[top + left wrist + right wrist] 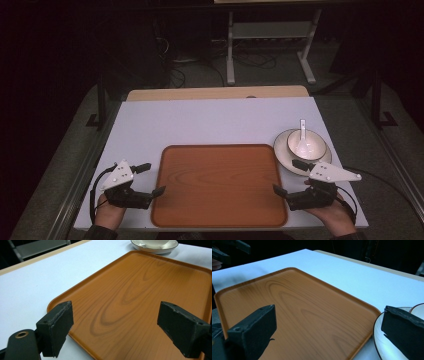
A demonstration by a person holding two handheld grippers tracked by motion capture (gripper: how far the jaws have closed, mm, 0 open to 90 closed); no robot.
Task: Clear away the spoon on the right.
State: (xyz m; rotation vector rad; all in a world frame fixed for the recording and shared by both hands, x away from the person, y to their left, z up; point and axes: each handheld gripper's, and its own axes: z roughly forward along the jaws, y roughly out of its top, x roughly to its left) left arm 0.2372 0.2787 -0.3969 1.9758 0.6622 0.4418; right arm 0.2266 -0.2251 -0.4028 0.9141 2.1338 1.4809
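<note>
Tray between both open grippers — bowl, spoon beside

**Materials and Surface Finish**

Showing wood-grain pattern, smooth with slight satin sheen: tray. Looking glossy, white, ceramic-like: bowl, saucer with thin dark rim line, spoon. Appearing matt, pale, smooth laminate: table top, edged in light wood at far side. Presenting black, matt, rough-edged foam-like pads: left gripper, right gripper.
</note>
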